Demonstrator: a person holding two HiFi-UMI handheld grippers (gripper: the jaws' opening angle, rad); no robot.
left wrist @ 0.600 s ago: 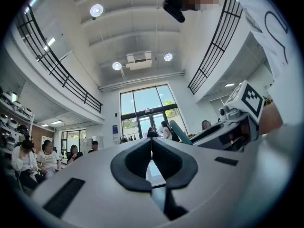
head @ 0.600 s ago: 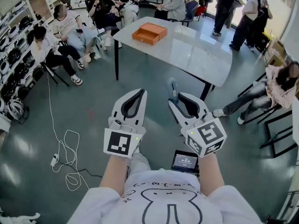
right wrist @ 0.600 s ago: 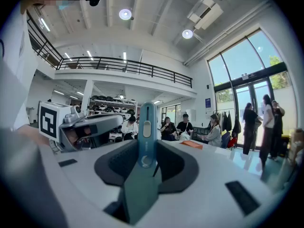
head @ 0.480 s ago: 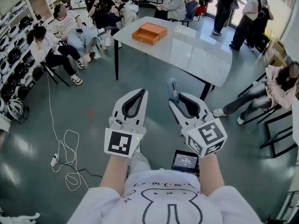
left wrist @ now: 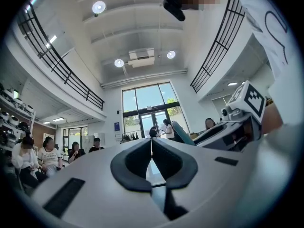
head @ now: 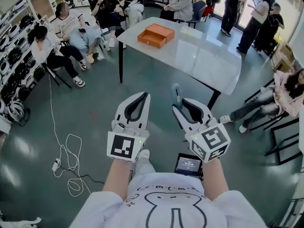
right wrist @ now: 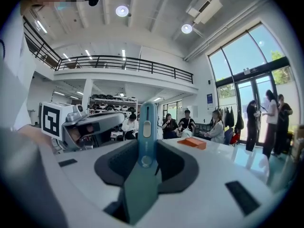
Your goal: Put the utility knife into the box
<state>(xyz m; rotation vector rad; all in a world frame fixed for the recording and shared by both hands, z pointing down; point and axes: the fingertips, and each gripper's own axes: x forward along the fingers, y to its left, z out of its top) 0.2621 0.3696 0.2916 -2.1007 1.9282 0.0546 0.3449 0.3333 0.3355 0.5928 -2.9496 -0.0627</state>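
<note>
R gripper point(right wrist: 147, 148) is pinching the slim teal plastic utility knife point(right wrist: 147, 120) mid-body on its flat sides, prob. light, stiff, a bit slick; L gripper point(left wrist: 151, 145) is riding pressed together, empty.

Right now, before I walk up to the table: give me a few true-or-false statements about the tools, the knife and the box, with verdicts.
1. The right tool is shut on the teal utility knife. True.
2. The left tool holds a second knife. False: its jaws are together with nothing between them.
3. The orange box sits on the table, near its far left corner in the head view. True.
4. The utility knife lies inside the orange box. False: it is in the right tool, held above the floor short of the table.
</note>
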